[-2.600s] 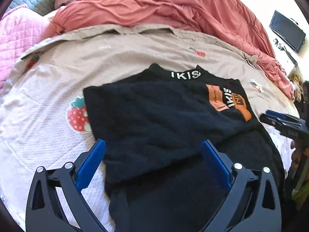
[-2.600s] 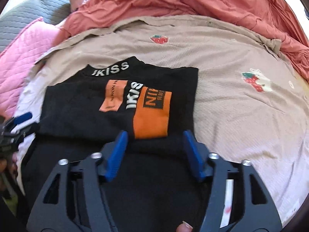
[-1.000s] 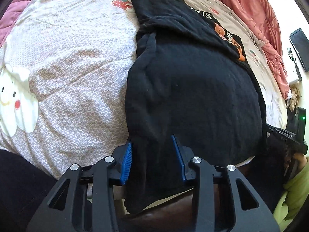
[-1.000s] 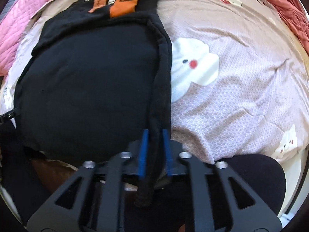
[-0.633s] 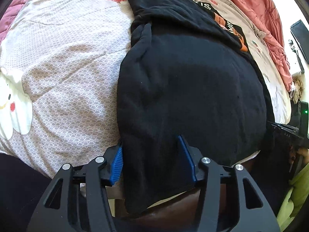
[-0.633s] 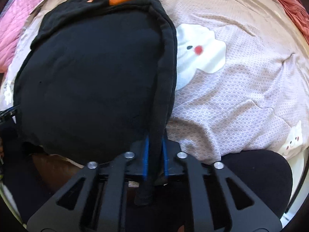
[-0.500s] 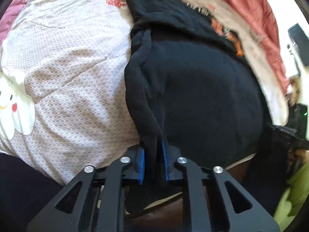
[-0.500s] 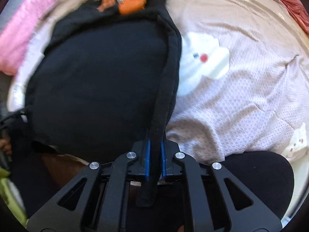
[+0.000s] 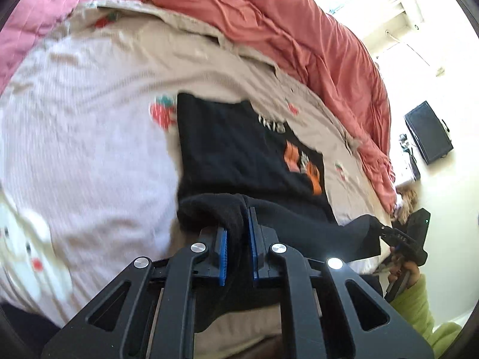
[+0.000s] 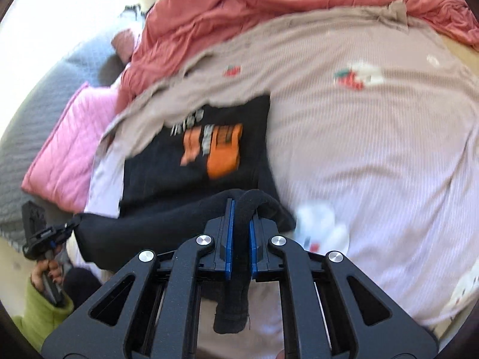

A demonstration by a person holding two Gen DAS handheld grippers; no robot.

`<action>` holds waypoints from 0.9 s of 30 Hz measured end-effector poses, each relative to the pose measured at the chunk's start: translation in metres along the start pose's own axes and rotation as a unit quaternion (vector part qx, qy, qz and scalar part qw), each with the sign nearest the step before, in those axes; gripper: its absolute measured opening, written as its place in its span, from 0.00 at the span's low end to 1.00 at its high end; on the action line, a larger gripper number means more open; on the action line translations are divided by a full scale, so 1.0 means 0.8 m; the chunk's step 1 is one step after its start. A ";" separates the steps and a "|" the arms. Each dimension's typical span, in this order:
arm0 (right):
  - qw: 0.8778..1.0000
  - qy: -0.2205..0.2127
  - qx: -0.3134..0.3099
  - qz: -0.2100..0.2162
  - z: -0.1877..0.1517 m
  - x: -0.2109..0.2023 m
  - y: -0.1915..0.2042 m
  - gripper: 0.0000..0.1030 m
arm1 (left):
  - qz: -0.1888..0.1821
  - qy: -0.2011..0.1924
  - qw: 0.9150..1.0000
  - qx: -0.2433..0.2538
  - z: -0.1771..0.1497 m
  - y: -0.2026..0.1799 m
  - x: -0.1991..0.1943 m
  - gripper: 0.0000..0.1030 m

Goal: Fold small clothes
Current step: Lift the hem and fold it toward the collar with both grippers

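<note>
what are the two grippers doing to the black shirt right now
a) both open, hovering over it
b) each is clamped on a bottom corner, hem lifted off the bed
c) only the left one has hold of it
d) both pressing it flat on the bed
b: the left gripper and the right gripper each pinch a bunch of the black shirt between blue fingers, and the hem hangs raised between them above the bedspread.

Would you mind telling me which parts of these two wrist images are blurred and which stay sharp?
Left wrist view: the bedspread and black shirt smear with motion, the left claw stays crisp, the window corner is blown out. Right wrist view: the shirt's orange print and bedspread streak, while the right claw is sharp.
</note>
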State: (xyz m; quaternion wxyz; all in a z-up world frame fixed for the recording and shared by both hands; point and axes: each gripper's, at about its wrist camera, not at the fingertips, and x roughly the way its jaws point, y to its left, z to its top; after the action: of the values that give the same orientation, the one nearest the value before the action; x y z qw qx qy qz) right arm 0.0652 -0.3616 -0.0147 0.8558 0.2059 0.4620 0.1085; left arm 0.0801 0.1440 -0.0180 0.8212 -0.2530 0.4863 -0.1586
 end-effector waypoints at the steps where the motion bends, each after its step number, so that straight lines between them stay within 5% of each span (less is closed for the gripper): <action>1: 1.000 -0.009 -0.001 -0.001 0.010 0.004 -0.001 0.03 | 0.002 -0.004 1.000 -0.002 0.008 0.000 0.004 0.10; 7: 0.999 -0.019 -0.026 -0.041 0.050 0.052 0.012 0.03 | 0.035 -0.011 0.999 0.008 0.040 -0.003 0.034 0.10; 15: 0.992 0.018 -0.034 -0.119 0.053 0.118 0.003 0.07 | 0.075 0.002 0.997 0.001 0.049 0.015 0.088 0.15; 17: 0.994 0.012 -0.027 -0.110 0.050 0.113 0.002 0.18 | 0.064 -0.013 0.998 0.000 0.043 0.015 0.078 0.23; 18: 0.995 0.007 -0.021 -0.100 0.048 0.107 0.001 0.22 | 0.067 -0.024 0.997 0.003 0.040 0.015 0.070 0.37; 20: 0.996 -0.001 -0.016 -0.089 0.044 0.098 0.000 0.28 | 0.073 -0.040 0.996 0.007 0.034 0.015 0.054 0.47; 21: 0.996 -0.005 -0.019 -0.086 0.041 0.095 0.000 0.31 | 0.068 -0.048 0.997 0.005 0.030 0.017 0.045 0.47; 23: 0.993 -0.017 -0.027 -0.117 0.036 0.088 0.001 0.57 | 0.067 -0.050 0.997 -0.002 0.024 0.022 0.035 0.47; 27: 0.993 -0.018 -0.012 -0.119 0.032 0.079 -0.015 0.61 | 0.064 -0.042 0.997 -0.017 0.011 0.030 0.027 0.47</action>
State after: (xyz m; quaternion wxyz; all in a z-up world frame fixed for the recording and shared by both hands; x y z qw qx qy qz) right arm 0.1211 -0.3550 -0.0548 0.8732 0.1415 0.4663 0.0080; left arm 0.0982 0.1551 -0.0442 0.8449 -0.2417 0.4693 -0.0863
